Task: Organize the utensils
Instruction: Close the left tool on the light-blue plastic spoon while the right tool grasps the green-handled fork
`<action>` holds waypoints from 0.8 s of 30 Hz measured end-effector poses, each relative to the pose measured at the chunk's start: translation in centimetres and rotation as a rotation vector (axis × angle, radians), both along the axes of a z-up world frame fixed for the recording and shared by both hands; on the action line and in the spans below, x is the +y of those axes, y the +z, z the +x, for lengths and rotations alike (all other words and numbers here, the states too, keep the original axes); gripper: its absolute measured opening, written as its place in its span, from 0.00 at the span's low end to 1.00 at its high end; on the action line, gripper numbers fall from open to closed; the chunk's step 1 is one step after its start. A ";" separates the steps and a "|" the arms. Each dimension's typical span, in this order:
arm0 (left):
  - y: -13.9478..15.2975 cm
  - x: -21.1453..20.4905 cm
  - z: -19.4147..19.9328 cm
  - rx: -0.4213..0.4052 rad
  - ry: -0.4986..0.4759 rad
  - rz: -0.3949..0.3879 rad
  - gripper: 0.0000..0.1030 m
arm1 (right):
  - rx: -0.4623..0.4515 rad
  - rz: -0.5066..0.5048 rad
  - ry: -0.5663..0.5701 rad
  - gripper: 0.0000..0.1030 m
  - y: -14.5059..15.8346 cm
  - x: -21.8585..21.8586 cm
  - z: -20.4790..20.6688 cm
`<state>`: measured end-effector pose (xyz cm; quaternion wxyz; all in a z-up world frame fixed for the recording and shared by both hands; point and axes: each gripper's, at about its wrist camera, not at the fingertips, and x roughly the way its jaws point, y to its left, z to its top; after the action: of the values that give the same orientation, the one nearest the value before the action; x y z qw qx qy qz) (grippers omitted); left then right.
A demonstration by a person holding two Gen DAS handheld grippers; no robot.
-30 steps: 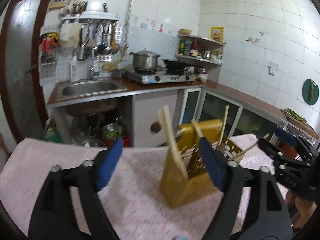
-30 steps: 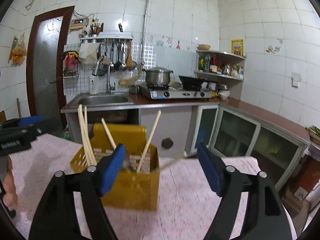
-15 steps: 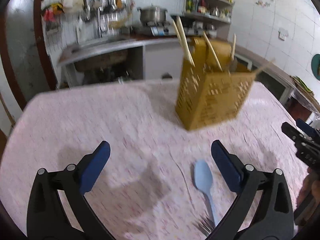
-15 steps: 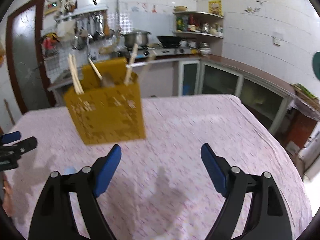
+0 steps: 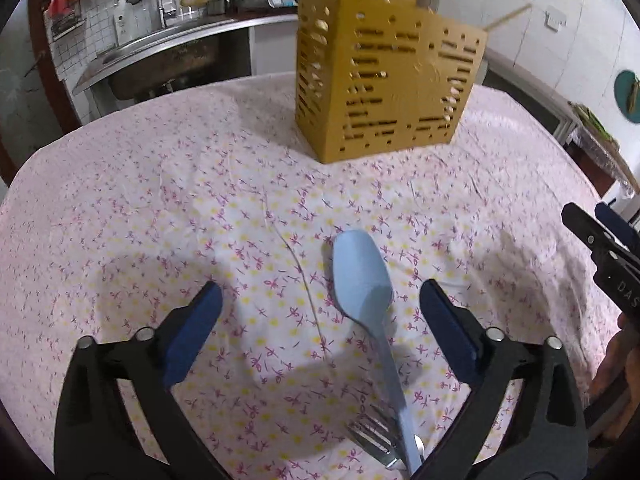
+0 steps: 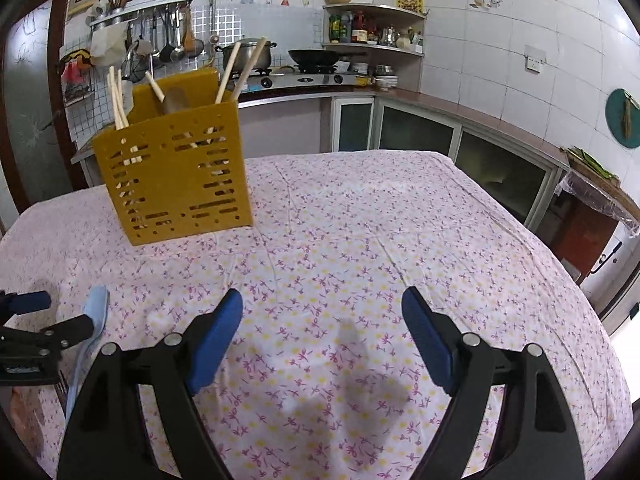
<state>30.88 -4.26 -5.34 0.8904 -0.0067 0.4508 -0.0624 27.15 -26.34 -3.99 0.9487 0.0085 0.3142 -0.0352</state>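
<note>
Left claw [image 5: 316, 328] spread wide over the tablecloth [image 5: 160, 200], holding nothing, blue spoon [image 5: 366, 292] lying between its pads without touching. Right claw [image 6: 322, 336] equally wide, empty. Spoon bowl pointing toward the yellow holder [image 5: 384, 72], handle running back across a metal fork [image 5: 376, 438], well short of the holder.

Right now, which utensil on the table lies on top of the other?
The blue spoon: its handle crosses over the metal fork, which lies under it on the cloth.
</note>
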 end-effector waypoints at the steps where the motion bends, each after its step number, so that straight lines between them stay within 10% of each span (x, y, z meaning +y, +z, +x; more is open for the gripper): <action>1: -0.1 -0.2 0.2 0.009 -0.007 -0.003 0.88 | 0.002 -0.008 0.001 0.78 0.0 0.2 0.0; 10: -0.7 -1.4 1.8 0.044 -0.009 0.060 0.34 | 0.021 -0.042 0.011 0.78 0.4 1.7 -0.7; 24: 0.8 5.5 -3.0 0.014 0.013 0.075 0.34 | 0.115 0.070 0.205 0.78 0.2 7.4 -4.5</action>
<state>27.88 1.25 -4.56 0.8872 0.0231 0.4591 -0.0396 22.64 -18.95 -3.81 0.9268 0.0074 0.3683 0.0728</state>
